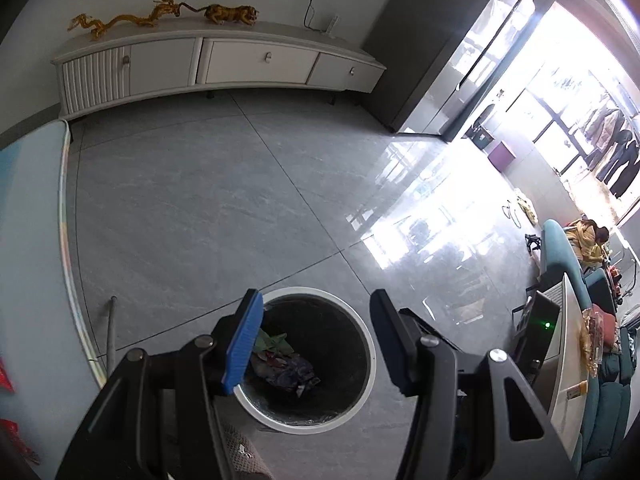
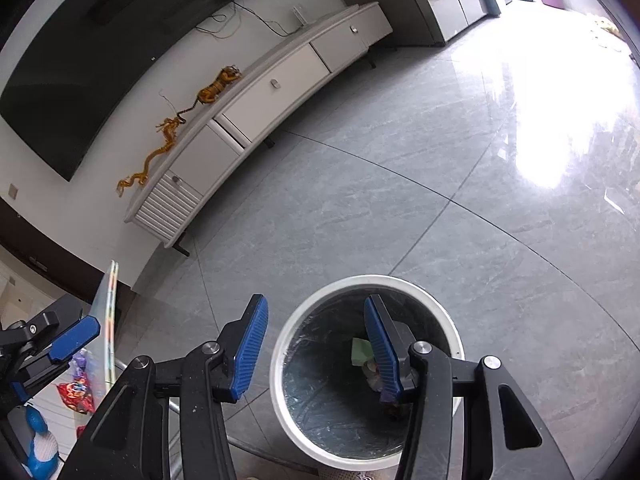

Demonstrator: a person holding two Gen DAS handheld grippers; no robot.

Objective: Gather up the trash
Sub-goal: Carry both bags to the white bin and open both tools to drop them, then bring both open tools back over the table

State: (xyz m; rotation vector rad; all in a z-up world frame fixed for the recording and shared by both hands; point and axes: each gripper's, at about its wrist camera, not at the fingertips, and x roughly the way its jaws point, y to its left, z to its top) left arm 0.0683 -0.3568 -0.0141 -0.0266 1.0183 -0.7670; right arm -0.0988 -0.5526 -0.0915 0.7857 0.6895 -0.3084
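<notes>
A round bin with a white rim (image 1: 370, 354) stands on the grey tiled floor, black-lined, with crumpled wrappers (image 1: 286, 364) at its bottom. It also shows in the right wrist view (image 2: 280, 364), with green and other scraps (image 2: 362, 352) inside. My left gripper (image 1: 316, 344) is open and empty above the bin. My right gripper (image 2: 316, 348) is open and empty above the bin's left rim. The left gripper (image 2: 60, 344) shows at the left edge of the right wrist view, over a table with red snack wrappers (image 2: 78, 394).
A white TV cabinet (image 1: 216, 64) with golden dragon and tiger figures (image 1: 160, 14) lines the far wall. A light table edge (image 1: 68, 280) runs along the left. A teal sofa (image 1: 576, 264) and a low white table (image 1: 570, 360) with items stand at the right.
</notes>
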